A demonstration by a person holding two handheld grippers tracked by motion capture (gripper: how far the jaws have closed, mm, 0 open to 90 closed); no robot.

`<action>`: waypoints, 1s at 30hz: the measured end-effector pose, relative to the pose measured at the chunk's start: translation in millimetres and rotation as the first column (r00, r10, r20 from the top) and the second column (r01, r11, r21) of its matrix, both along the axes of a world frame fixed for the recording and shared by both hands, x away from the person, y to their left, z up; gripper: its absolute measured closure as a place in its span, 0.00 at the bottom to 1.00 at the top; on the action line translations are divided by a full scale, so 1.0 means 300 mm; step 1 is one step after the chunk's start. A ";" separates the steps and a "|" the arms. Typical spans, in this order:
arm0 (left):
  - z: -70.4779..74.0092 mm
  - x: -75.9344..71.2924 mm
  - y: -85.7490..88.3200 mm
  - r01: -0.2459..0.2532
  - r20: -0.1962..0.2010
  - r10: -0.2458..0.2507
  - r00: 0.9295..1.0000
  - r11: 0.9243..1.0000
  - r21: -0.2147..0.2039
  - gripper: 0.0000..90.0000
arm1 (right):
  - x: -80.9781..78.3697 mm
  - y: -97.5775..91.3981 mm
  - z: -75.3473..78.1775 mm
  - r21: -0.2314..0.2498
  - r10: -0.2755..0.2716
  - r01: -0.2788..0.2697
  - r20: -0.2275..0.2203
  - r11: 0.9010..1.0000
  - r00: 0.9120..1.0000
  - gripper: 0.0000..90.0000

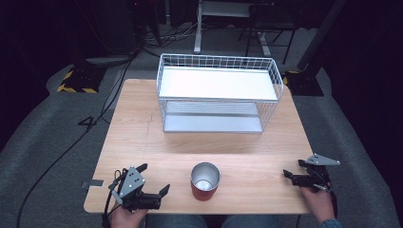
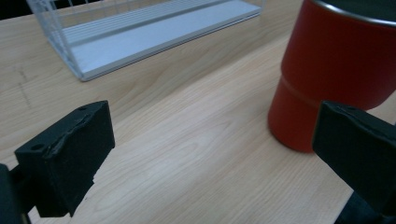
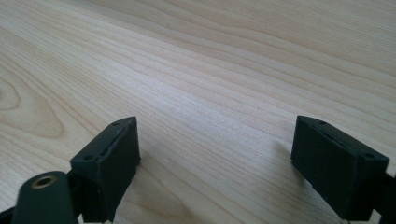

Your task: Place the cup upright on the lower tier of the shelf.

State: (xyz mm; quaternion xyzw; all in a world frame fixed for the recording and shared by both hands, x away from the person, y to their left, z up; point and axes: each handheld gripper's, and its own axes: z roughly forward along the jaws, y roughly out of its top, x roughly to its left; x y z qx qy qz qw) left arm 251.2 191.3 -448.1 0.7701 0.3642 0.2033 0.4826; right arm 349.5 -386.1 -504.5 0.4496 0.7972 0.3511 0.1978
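Progress: nothing is gripped yet; as I judge it, the work is to take up the red cup and carry it to the wire shelf, and all of that is left
My left gripper (image 1: 155, 179): near the front left corner of the table (image 1: 142, 142), low over the wood, jaws spread wide and empty, aimed toward the cup on its right
My left hand (image 1: 127, 217): comes in over the front edge, wrapped round the gripper's handle, the grey plate turned upward
Left gripper view: the jaws stand wide apart over bare wood; the cup's red wall sits just beyond the right-hand jaw, not between the two
Red cup (image 1: 205, 181): upright near the middle of the front edge, open mouth up, metal inside, apparently empty; close to my left gripper and well apart from my right
Wire shelf (image 1: 217, 92): white, two-tiered, at the far edge of the table, both tiers bare
My right gripper (image 1: 291, 168): at the front right corner, jaws wide open, holding nothing, pointing inward across the table
My right hand (image 1: 317, 198): reaches in over the front edge by that corner, gripper held low
Next, I think: slide my left gripper right so the cup sits between the jaws, then close
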 end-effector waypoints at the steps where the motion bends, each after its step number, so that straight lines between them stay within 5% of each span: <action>1: 0.002 -0.003 -0.009 0.009 0.003 -0.009 1.000 1.000 -0.003 0.00 | 0.000 0.000 0.000 -0.001 0.001 -0.001 0.001 1.000 1.000 0.17; 13: 0.015 -0.042 -0.122 0.114 0.029 -0.114 0.993 0.993 -0.029 0.00 | 0.000 0.000 0.000 -0.001 0.001 0.000 0.001 1.000 1.000 0.17; 30: -0.013 -0.043 -0.210 0.148 0.025 -0.146 0.989 0.985 -0.085 0.00 | 0.000 0.000 0.000 -0.001 0.000 0.000 0.001 1.000 1.000 0.18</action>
